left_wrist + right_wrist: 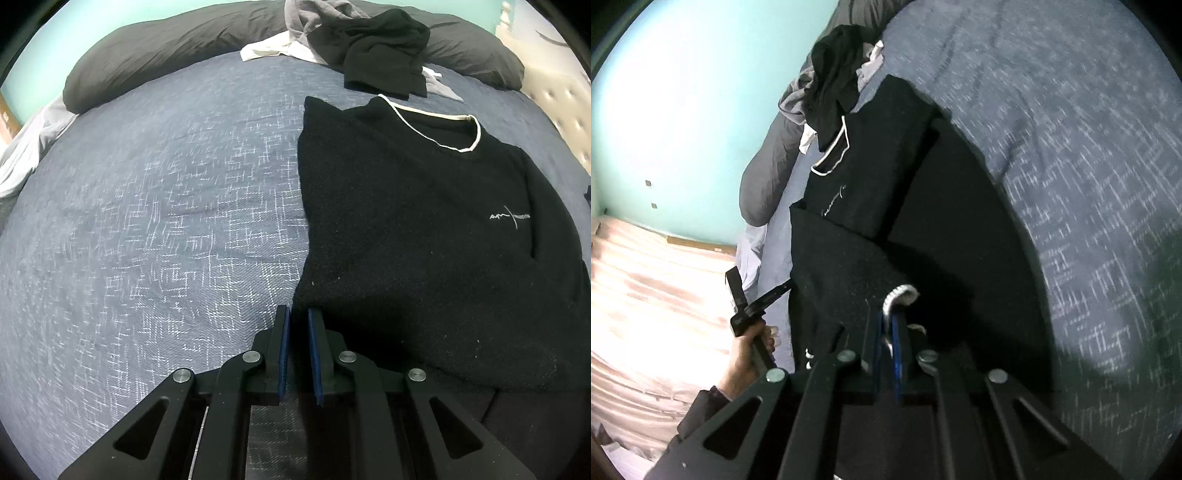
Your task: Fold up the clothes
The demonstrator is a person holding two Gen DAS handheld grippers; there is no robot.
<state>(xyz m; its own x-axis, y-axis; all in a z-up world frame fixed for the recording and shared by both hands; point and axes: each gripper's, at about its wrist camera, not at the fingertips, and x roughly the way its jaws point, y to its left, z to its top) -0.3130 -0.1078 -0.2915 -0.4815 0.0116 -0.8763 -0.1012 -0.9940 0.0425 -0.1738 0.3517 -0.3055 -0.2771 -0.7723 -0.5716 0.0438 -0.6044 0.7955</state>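
Basically soft, floppy black sweater [424, 229] lies part-folded on the bed [147, 221]; light, drapes, best pinched at hems or edges. My left fingers [300, 325] are nearly closed, nothing visibly between them, at its near edge. My right fingers [888, 325] pinch a white-trimmed edge [901, 295]. Only the right view shows my left hand [750, 354] and that lifted flap; the left shows the neckline [439, 125] and clothes pile [365, 48].
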